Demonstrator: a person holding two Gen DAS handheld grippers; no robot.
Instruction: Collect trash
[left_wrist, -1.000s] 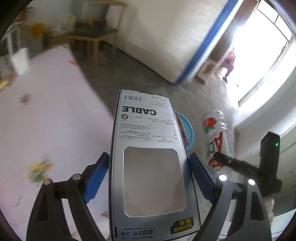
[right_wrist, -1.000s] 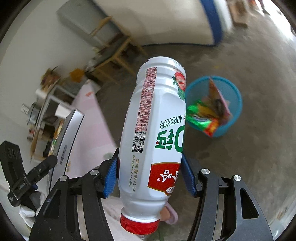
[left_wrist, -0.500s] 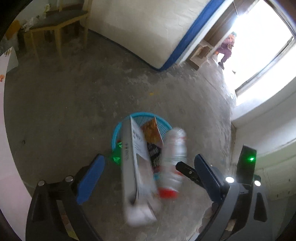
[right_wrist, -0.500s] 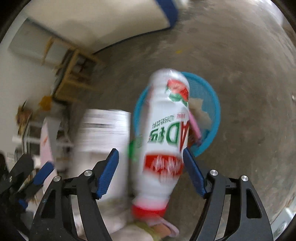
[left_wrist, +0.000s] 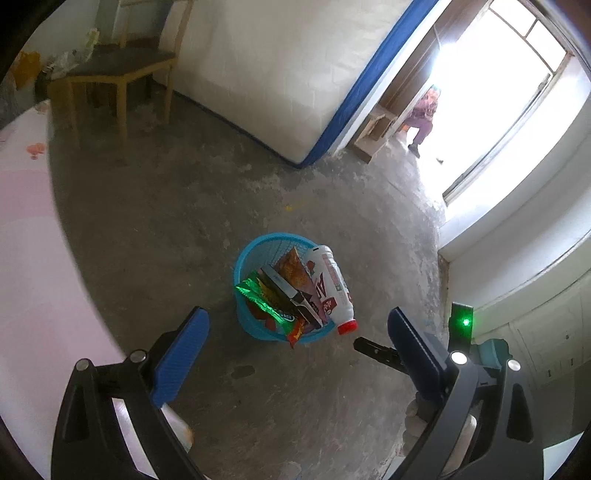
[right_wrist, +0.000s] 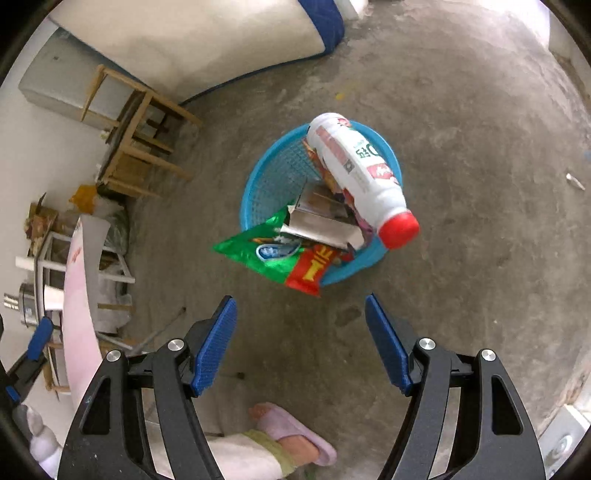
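White drink bottle (right_wrist: 360, 173) (light, rigid, slick) lies across blue mesh bin (right_wrist: 271, 173) rim; grab mid-body. Left gripper (left_wrist: 295, 354) and right gripper (right_wrist: 301, 339) jaws wide, empty.

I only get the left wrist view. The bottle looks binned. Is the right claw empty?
Observer: Yes, the right claw is open, with nothing between its pads.
Operator: Anything near it to avoid?
Observer: A foot in a purple slipper stands on the floor at the bottom of its view, close to the fingers.
Operator: Any trash on the floor that I can't see?
Observer: Possibly. A small white scrap lies to the right of the basket in the right wrist view, well apart from it.
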